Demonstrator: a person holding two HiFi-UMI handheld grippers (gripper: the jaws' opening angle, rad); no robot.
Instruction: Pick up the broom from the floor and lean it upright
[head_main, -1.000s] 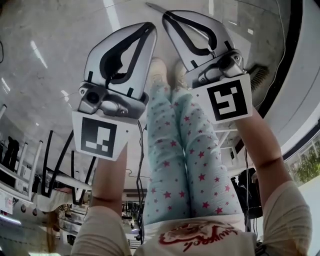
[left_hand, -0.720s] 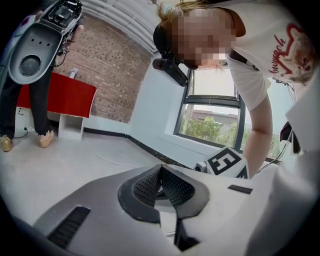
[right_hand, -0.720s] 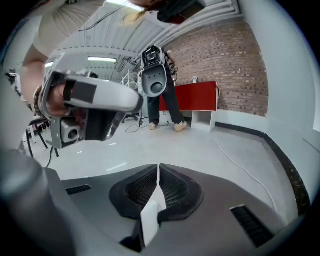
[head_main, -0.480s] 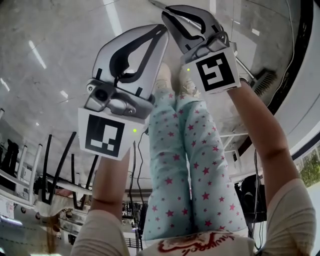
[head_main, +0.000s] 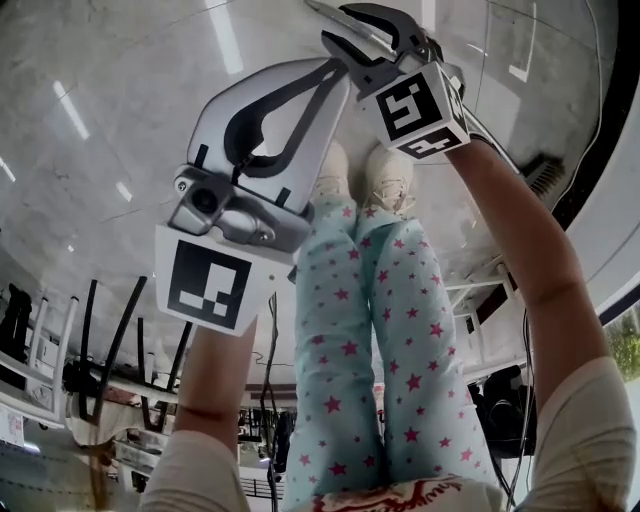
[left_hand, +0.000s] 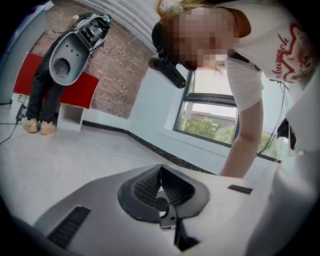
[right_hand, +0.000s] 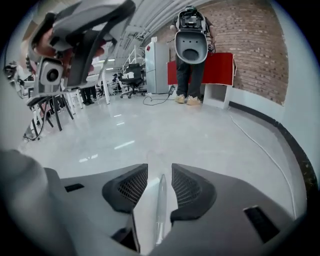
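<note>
Right gripper (right_hand: 160, 169) just opened, slim shiny broom handle (right_hand: 159, 210) lying between its dotted pads (right_hand: 130, 187) (clear only in its own view, bottom centre); left gripper (left_hand: 161, 170) clenched, empty.

Head camera, as I read it, looks steeply down at the floor (head_main: 110, 110), with the left gripper (head_main: 335, 70) and right gripper (head_main: 338, 25) close under it. Each gripper view rides low, looking along its own jaws. Both share the brick wall (left_hand: 115, 70) and red cabinet (left_hand: 82, 92).
</note>
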